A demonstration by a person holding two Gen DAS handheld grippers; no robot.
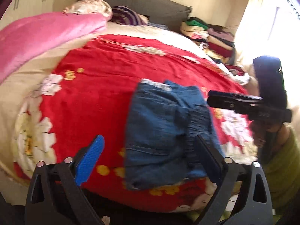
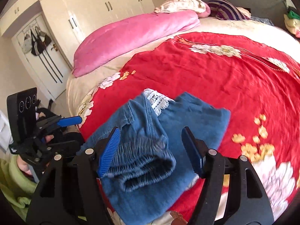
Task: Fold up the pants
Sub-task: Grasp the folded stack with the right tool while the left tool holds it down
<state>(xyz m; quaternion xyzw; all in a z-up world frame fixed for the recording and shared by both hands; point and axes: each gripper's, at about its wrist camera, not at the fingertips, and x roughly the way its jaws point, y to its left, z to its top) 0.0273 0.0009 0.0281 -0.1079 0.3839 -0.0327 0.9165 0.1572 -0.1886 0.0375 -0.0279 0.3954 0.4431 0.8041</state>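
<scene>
Right wrist view: a bed spread with a red floral quilt [image 2: 215,78] fills the room, a pink satin pillow [image 2: 131,39] along its far-left edge and cream wardrobe doors [image 2: 105,5] behind. Only this view shows the white door hung with bags [image 2: 40,41]; only the left wrist view shows the heap of folded clothes [image 1: 211,35] at the bed's far-right corner beside a bright window. The blue denim pants [image 2: 150,146] lie bunched near the bed's near edge, elastic waistband gaping, white lace at one hem. The right gripper [image 2: 151,150] stands open astride the waistband, pads not pressing. The left gripper [image 1: 150,161] is open above the pants' edge, holding nothing.
</scene>
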